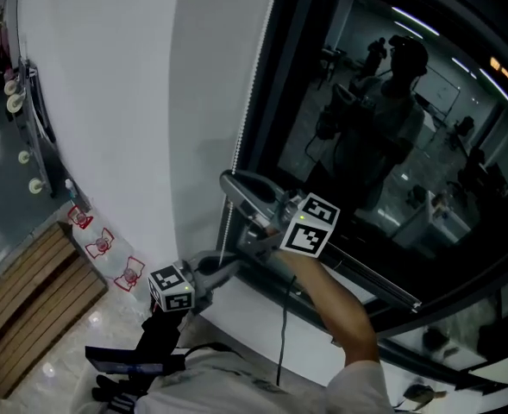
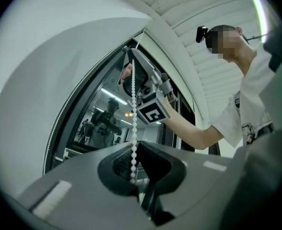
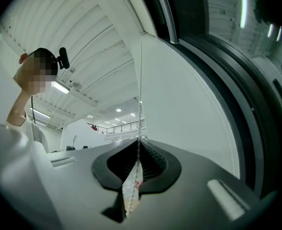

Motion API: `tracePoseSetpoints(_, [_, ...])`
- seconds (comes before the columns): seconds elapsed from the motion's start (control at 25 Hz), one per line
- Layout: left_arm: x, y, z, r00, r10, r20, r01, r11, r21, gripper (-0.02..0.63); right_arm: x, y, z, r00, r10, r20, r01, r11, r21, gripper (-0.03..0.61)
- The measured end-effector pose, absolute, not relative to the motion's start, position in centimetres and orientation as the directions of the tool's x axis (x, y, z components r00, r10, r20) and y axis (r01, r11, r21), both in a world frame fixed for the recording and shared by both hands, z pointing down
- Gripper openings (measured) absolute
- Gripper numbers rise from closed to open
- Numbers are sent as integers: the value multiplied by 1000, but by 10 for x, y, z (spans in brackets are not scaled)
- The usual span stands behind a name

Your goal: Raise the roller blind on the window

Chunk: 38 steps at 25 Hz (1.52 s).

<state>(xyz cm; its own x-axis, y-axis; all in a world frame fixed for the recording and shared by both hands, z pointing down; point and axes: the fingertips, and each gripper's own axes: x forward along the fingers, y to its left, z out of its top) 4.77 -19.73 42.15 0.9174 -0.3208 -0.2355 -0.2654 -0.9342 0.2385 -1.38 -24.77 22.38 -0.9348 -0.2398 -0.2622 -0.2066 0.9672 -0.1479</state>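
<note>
The fingers of the right gripper (image 3: 140, 139) were clamped together on the bead chain (image 3: 141, 80), which ran straight up from their tips; below them the left gripper (image 2: 133, 144) pinched the same chain. Beside both stood the window (image 1: 391, 145), its dark glass showing, a white wall (image 1: 107, 102) on the fingers' other side

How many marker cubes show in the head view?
2: one marker cube on the left claw, low by the wall; one on the right claw, higher at the window. None seem hidden.
</note>
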Motion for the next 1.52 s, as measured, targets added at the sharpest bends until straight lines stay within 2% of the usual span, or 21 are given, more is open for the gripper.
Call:
tracePoseSetpoints(0.24, [44,-198,409,919,-314,-240,-267,-941,210,-2,-15,-240,238,-940,-244,-237,-215,966,-144,10])
tracePoseSetpoints(0.52, [42,-197,410,916,-323,-237,-275,-937,216,-2,-18,-233,301,-957,-250,-149,-213,951,-223,10])
tracePoseSetpoints(0.76, [41,-198,408,916,-323,-239,-276,-938,209,-2,-12,-235,303,-951,-253,-179,-196,938,-286,17])
tracePoseSetpoints(0.8, [41,-198,408,916,-322,-239,-275,-939,208,-2,-11,-237,300,-951,-257,-169,-205,940,-274,24])
tracePoseSetpoints(0.84, [41,-198,408,916,-321,-239,-275,-939,206,-2,-12,-239,296,-954,-254,-160,-207,943,-260,79])
tracePoseSetpoints(0.92, [41,-198,408,917,-320,-239,-274,-939,206,-2,-12,-244,281,-957,-240,-161,-199,952,-233,153])
tracePoseSetpoints(1.04, [41,-197,410,916,-323,-239,-275,-937,214,-2,-10,-251,239,-952,-224,-211,-187,966,-179,184])
tracePoseSetpoints(1.52, [43,-195,413,916,-322,-240,-271,-937,223,-2,-16,-257,54,-938,-138,-320,-179,978,104,163])
